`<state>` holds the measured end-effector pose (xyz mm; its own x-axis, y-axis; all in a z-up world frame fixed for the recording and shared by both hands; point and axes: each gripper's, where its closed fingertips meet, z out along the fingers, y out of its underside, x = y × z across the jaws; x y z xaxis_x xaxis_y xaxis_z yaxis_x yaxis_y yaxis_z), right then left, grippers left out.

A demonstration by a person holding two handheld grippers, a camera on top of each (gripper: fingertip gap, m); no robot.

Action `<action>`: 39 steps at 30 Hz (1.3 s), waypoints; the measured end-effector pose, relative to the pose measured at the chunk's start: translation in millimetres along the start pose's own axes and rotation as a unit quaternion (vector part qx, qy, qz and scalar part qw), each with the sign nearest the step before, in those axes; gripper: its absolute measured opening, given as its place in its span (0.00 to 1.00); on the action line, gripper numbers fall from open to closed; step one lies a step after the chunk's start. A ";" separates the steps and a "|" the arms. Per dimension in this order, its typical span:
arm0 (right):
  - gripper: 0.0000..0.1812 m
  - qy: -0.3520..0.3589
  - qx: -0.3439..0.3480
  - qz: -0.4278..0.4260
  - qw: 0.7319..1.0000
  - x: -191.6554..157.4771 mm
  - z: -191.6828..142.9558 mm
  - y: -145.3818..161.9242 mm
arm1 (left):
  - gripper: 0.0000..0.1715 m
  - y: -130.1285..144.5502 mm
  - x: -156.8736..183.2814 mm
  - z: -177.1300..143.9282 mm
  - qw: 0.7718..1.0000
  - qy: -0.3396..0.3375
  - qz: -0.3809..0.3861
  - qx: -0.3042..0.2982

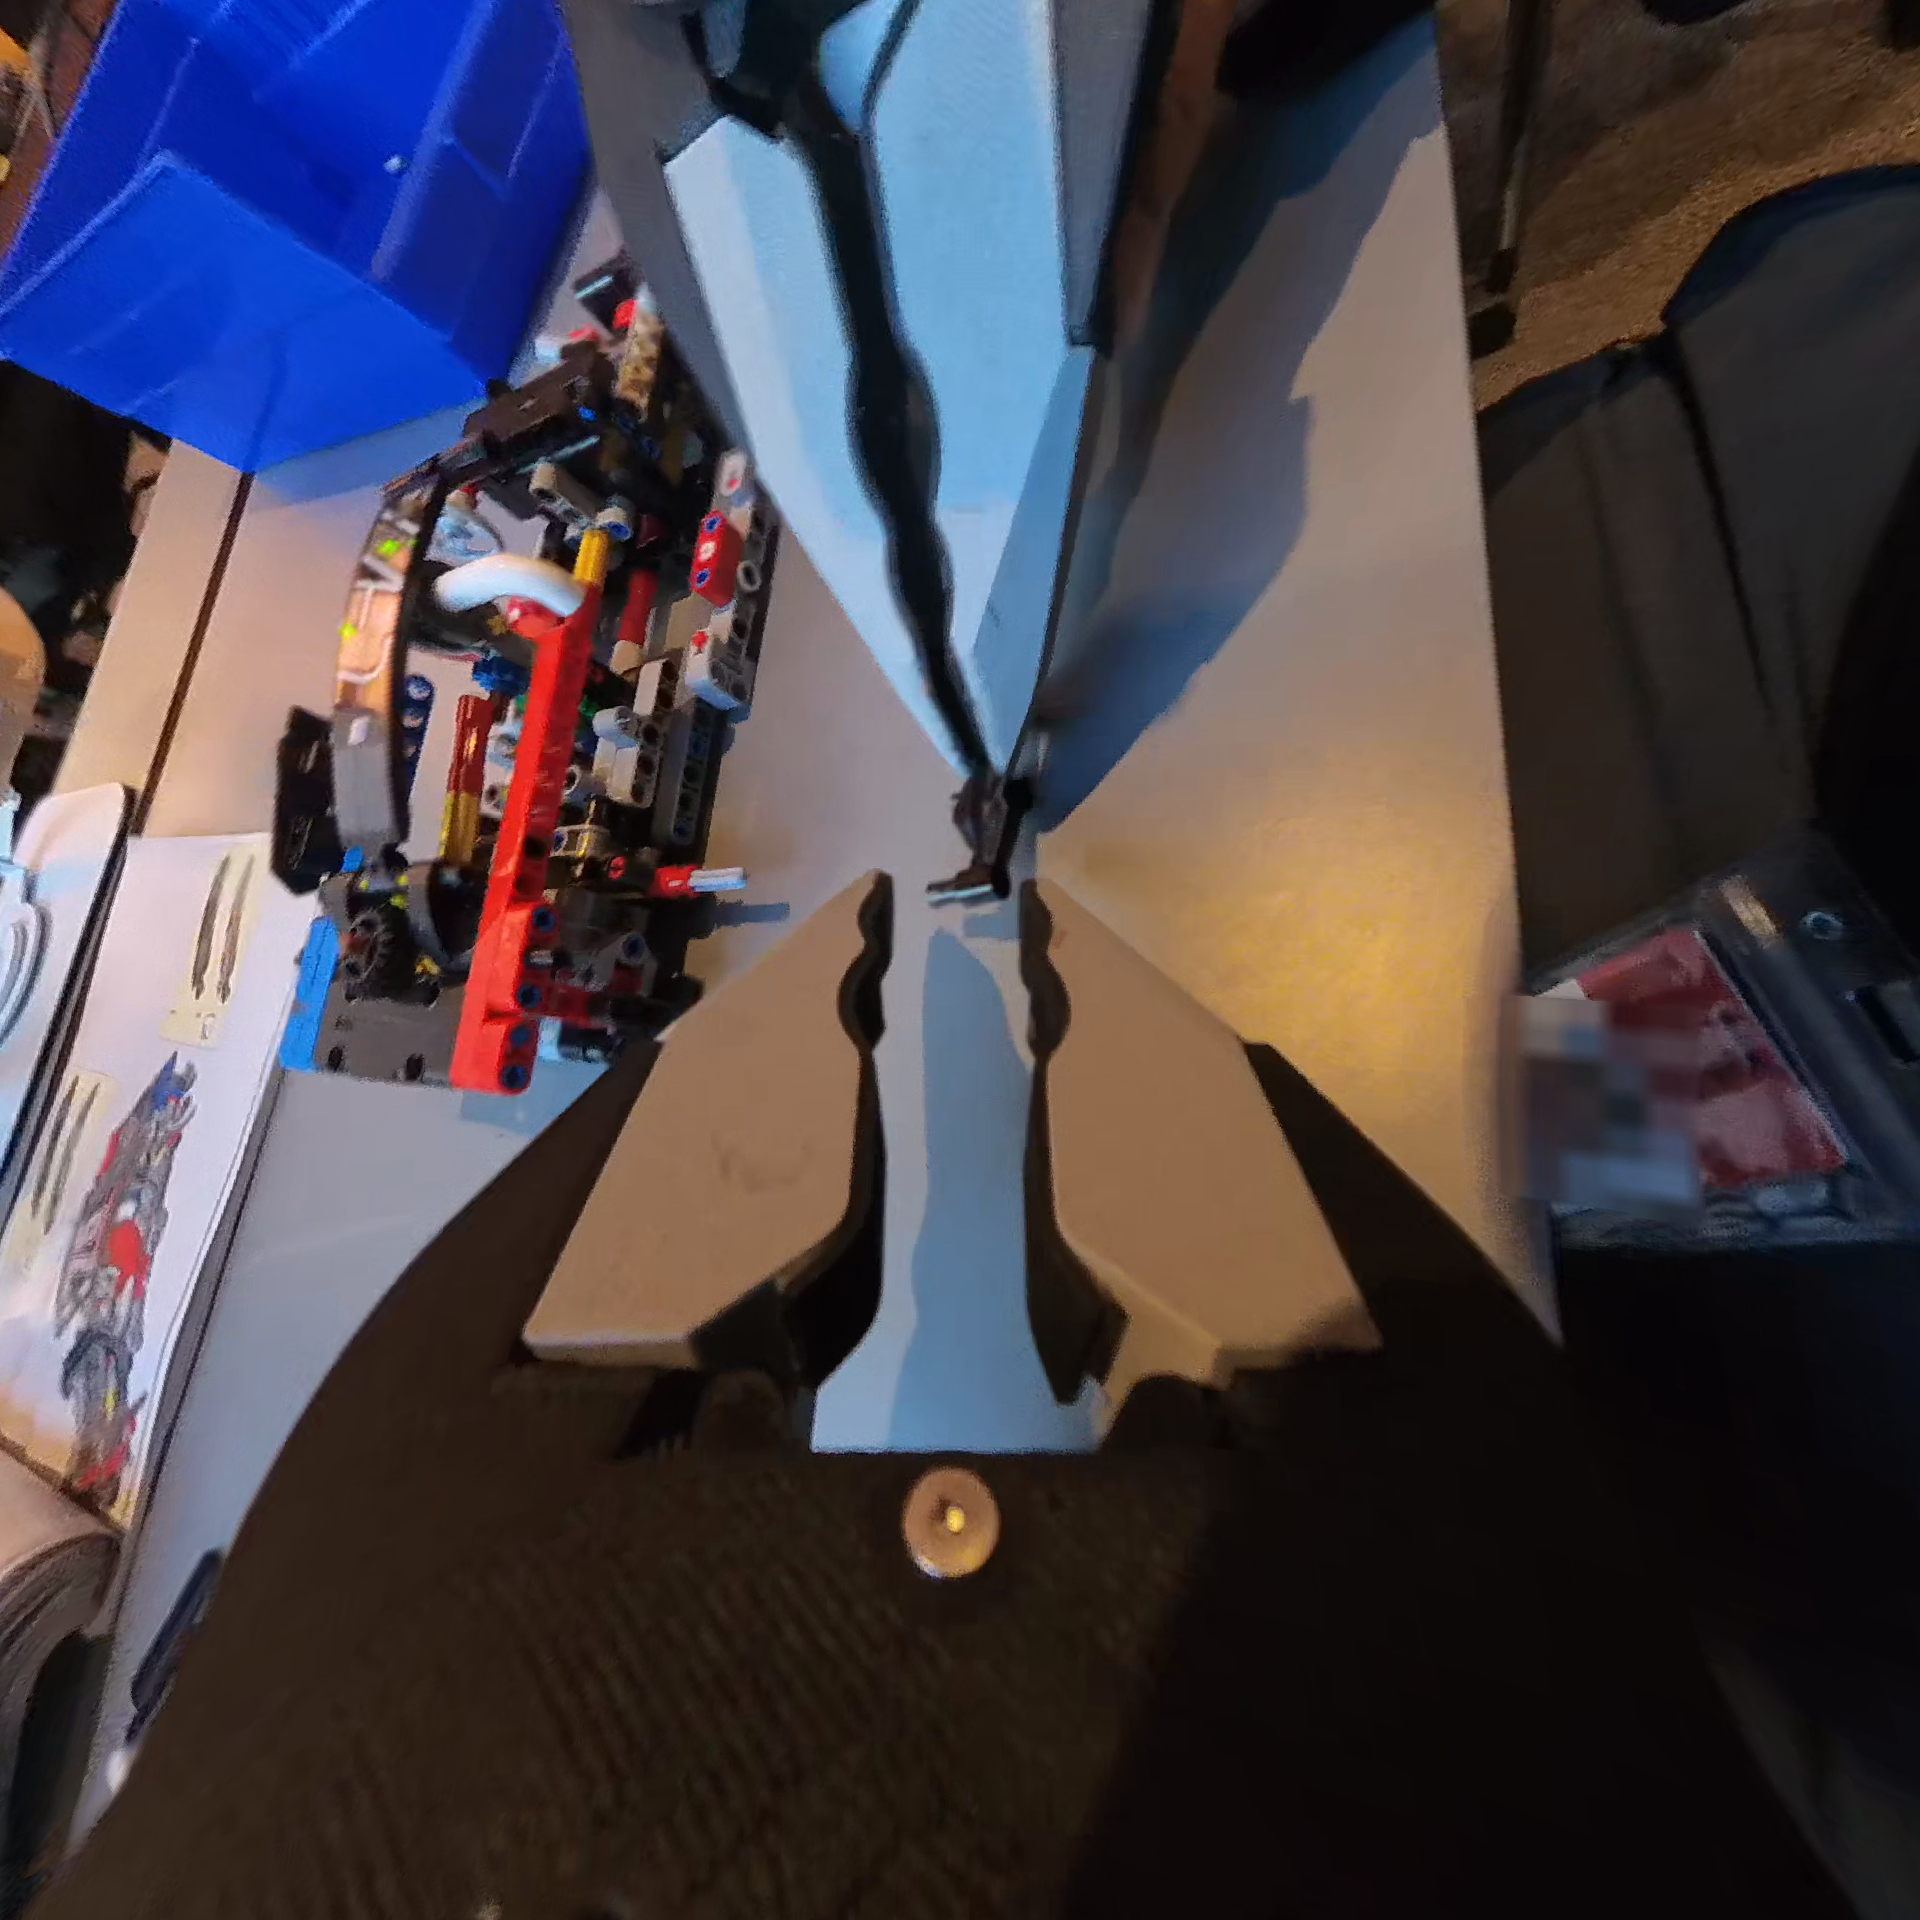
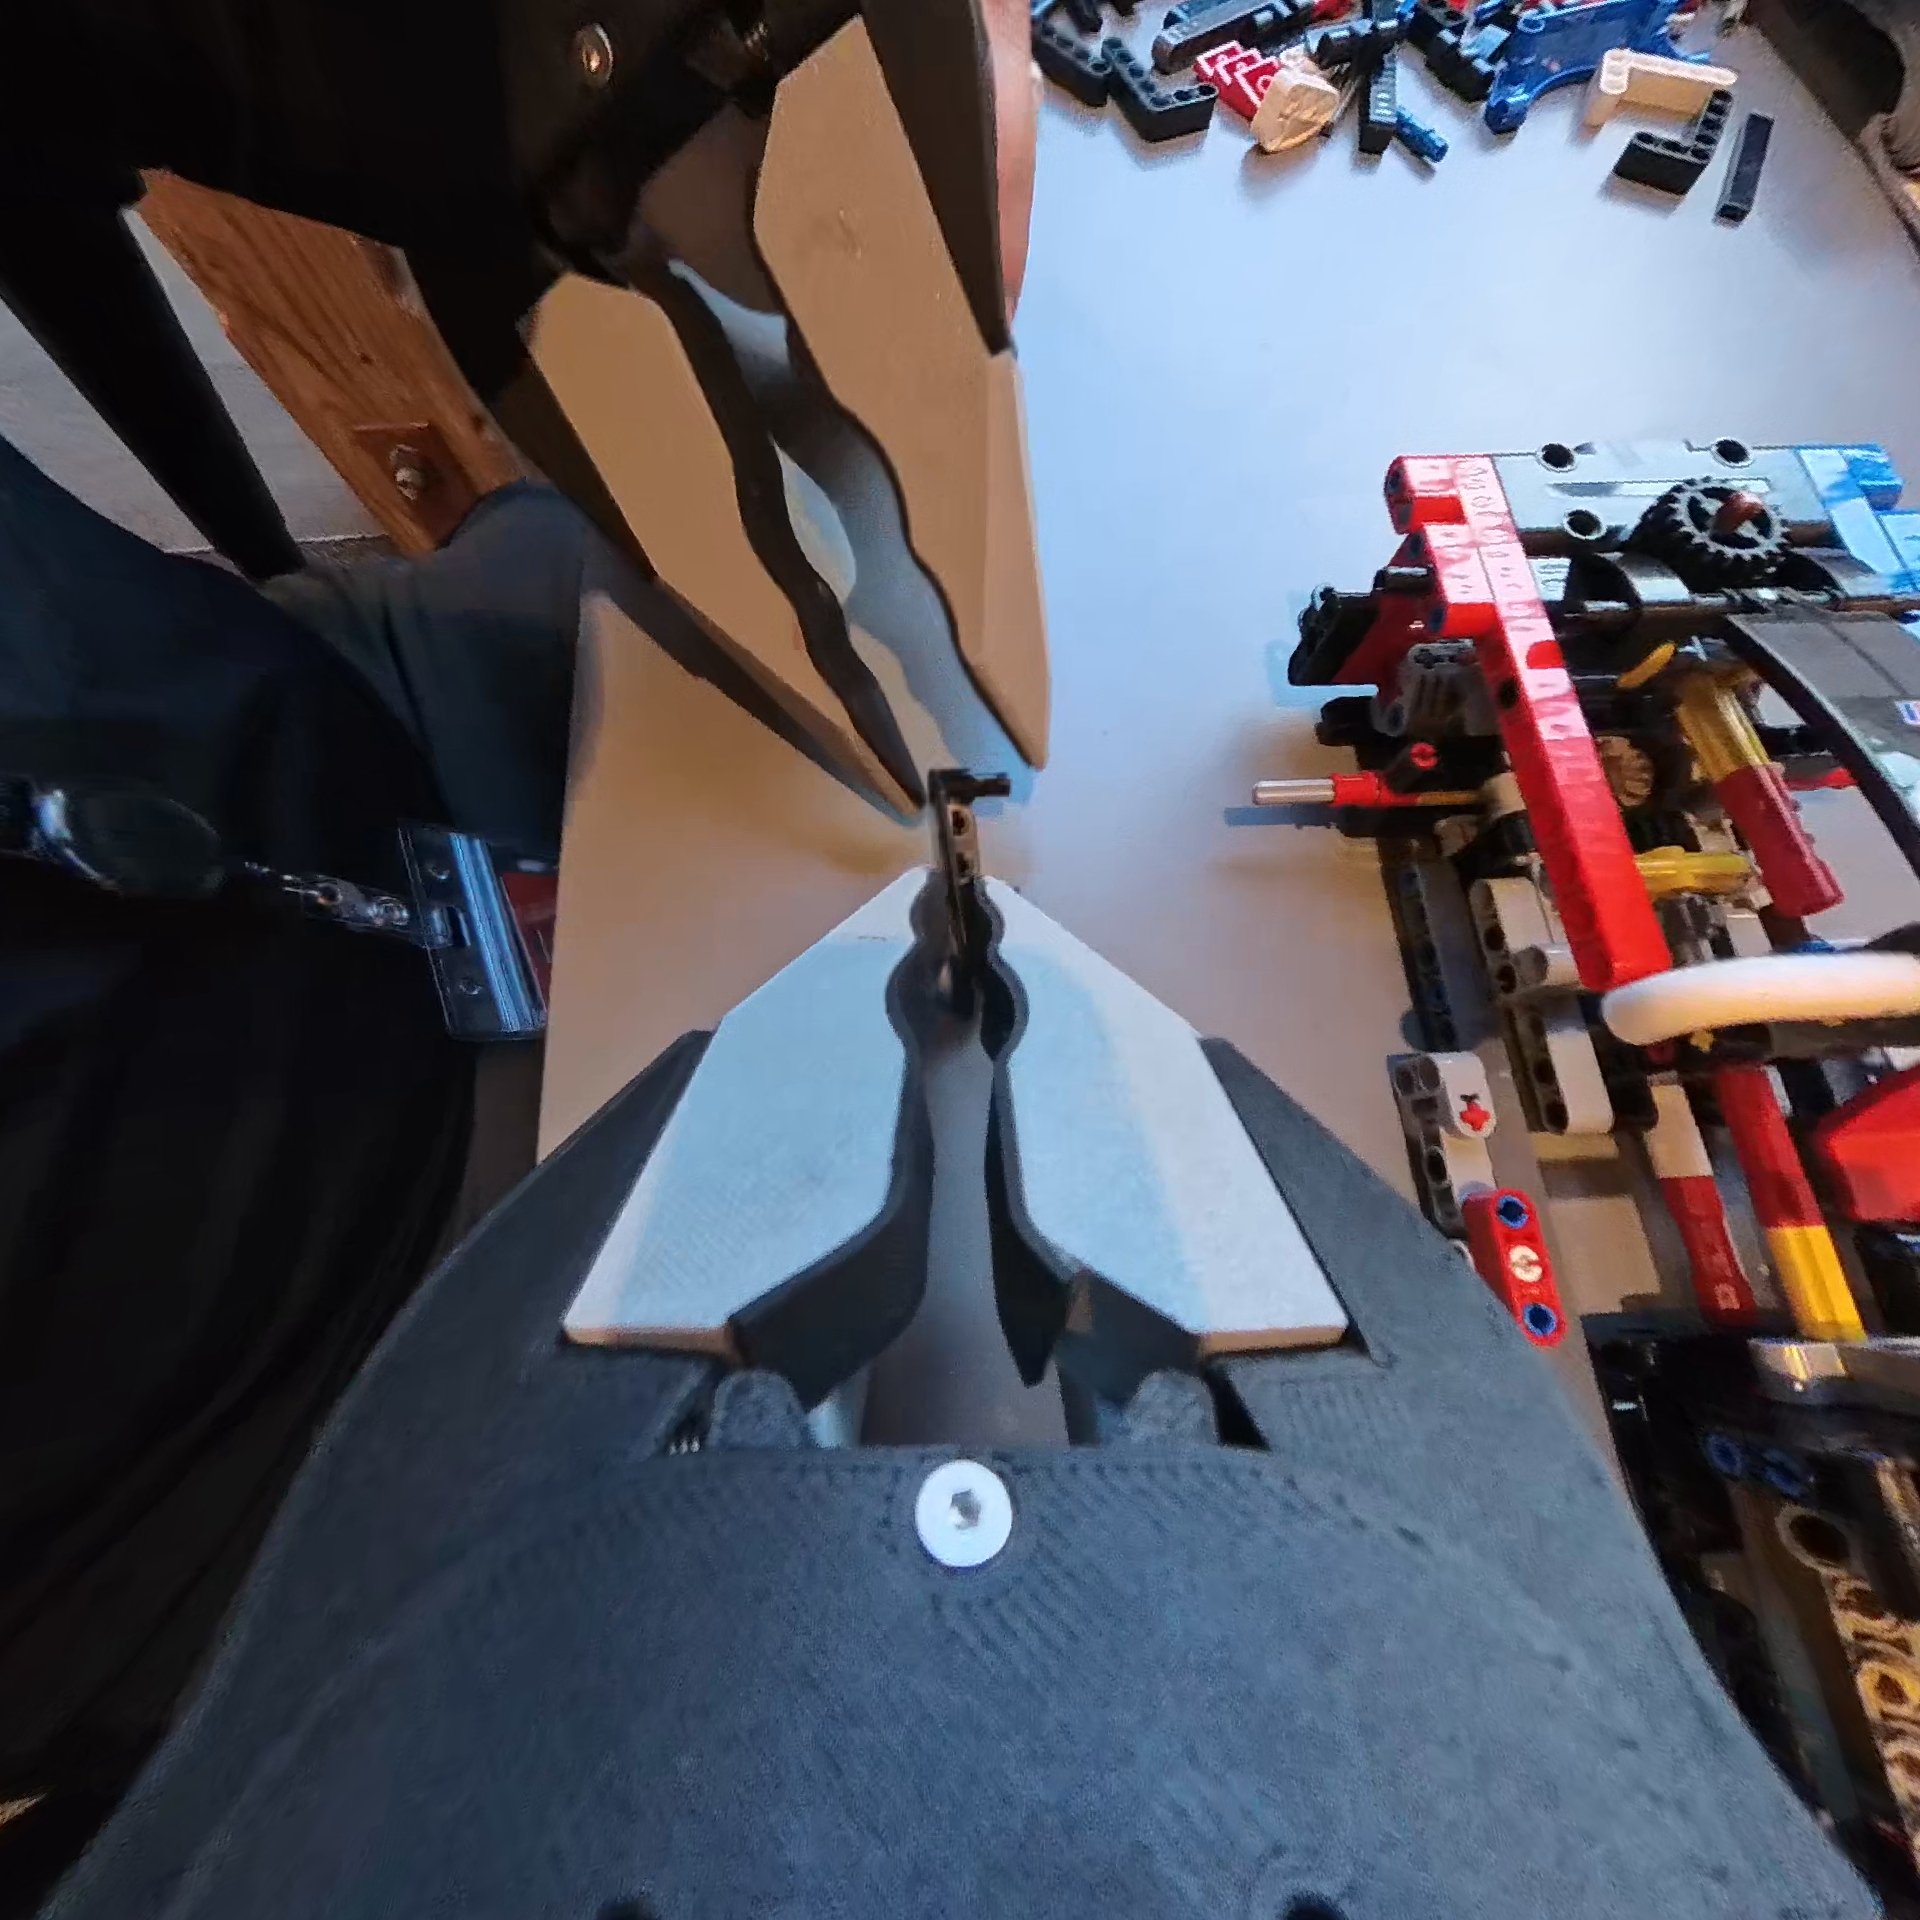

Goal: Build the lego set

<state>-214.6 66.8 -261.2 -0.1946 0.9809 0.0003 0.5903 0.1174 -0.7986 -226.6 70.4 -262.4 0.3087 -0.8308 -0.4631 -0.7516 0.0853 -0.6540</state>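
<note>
Pale table (image 2: 1195,520), right gripper (image 2: 954,883) pinching black beam (image 2: 958,831) lengthwise, pointing away, left gripper (image 1: 956,894) fingers spread.

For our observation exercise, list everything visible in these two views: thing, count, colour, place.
Lego model: one, mostly red, black and grey, on the table.
Loose Lego pieces: many, mixed colours, far table edge.
Small black piece: one, held over the table.
Bin: one, blue, behind the model.
Instruction booklet: one, white, beside the model.
Table: one, white.
Left gripper: open, facing the piece.
Right gripper: shut on the piece.
</note>
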 end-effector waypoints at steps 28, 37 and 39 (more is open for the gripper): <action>0.00 0.136 -0.026 -0.053 0.989 49.8 -30.9 -10.6 | 0.68 41.1 -105.3 34.3 0.974 0.203 -0.018 -0.099; 0.00 0.113 -0.020 -0.107 0.988 33.0 -43.2 -15.6 | 0.63 33.2 -92.9 10.5 0.983 0.121 -0.097 -0.094; 0.00 0.117 -0.021 -0.109 0.987 36.2 -42.1 -15.2 | 0.53 28.7 -93.2 -5.6 0.987 0.088 -0.105 -0.081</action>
<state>-197.7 107.1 -223.7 -0.1373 0.9398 0.3128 0.5876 0.3315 -0.7381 -280.3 147.2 -234.7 0.3717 -0.9051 -0.2066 -0.7694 -0.1758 -0.6141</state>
